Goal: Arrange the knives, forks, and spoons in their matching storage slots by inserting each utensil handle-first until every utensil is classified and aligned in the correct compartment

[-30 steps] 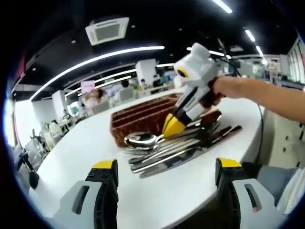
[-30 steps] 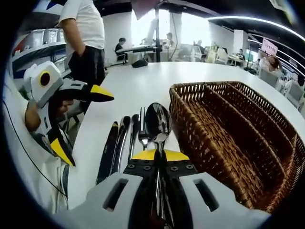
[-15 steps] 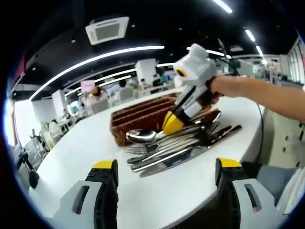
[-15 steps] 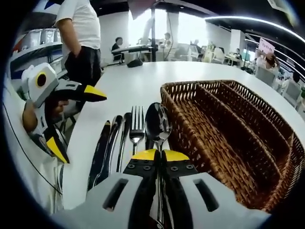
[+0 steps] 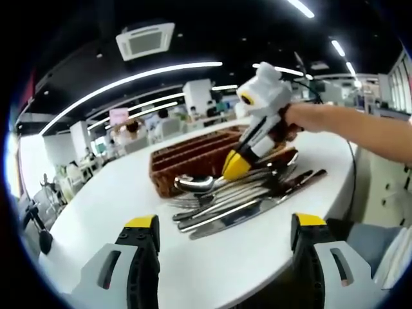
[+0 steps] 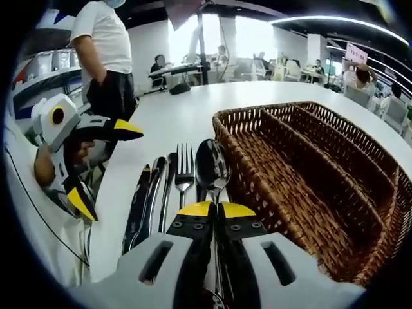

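Left gripper view: left gripper hangs low over the worktop, jaws wide apart, nothing between them. The cutlery pile lies ahead of the jaws, a bit right of centre, well apart from the tips. Handles point away and right, toward the worktop edge; business ends point left. The basket sits just beyond the pile. The right gripper comes in from the right, its yellow tips down at the far side of the pile, on the spoon.

Right gripper view: the right gripper's jaws are together, clamped on the spoon. The shaft runs straight out between the tips along the jaw axis, bowl forward, handle back under the gripper body. So the handle end points at the person, not at the basket. The fork lies just left of the spoon, parallel, tines forward. The knives lie further left, same direction. The basket is just right of the jaws, its three long slots running forward and right, roughly parallel with the spoon. The nearest slot is just beside the spoon bowl. The left gripper is off to the left, well apart from the cutlery.

My read: the right gripper is the nearer one. Handle-first insertion needs the spoon shifted right over a slot, long axis kept in line with the dividers, handle leading in.
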Motion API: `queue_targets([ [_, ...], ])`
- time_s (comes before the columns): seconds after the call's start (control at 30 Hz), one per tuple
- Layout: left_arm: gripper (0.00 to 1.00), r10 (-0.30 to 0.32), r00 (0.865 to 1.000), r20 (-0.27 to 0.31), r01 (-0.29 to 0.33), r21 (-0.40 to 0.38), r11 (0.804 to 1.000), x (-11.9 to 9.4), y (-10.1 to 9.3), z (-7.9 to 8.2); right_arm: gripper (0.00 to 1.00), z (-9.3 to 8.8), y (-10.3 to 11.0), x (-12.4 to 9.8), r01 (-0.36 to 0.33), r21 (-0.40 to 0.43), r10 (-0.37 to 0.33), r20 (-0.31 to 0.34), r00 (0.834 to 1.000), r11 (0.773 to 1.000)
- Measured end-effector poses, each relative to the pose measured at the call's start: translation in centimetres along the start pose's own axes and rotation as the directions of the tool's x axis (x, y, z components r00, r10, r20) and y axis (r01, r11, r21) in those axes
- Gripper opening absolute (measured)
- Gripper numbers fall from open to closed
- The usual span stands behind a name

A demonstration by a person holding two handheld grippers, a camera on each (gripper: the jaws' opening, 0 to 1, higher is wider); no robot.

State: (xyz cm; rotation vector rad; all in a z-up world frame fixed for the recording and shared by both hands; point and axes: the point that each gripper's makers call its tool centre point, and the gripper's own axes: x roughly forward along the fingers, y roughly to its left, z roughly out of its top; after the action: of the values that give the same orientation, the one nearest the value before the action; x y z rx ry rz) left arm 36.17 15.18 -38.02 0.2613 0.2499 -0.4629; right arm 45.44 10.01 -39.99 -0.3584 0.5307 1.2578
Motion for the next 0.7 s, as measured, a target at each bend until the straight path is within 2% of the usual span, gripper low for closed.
queue_targets([
  [0.23, 0.84, -0.004, 1.0, -0.008, 0.004, 0.003, 1.0, 0.05, -0.13, -0.21, 0.03, -0.25, -0.46, -0.39, 0.015, 0.0, -0.015, -0.015, 1.0, 1.0],
  [0.7, 0.84, -0.006, 1.0, -0.006, 0.006, 0.004, 1.0, 0.0, -0.24, -0.16, 0.05, -0.76, 0.14, 0.06, -0.01, 0.028, 0.011, -0.018, 1.0, 1.0],
])
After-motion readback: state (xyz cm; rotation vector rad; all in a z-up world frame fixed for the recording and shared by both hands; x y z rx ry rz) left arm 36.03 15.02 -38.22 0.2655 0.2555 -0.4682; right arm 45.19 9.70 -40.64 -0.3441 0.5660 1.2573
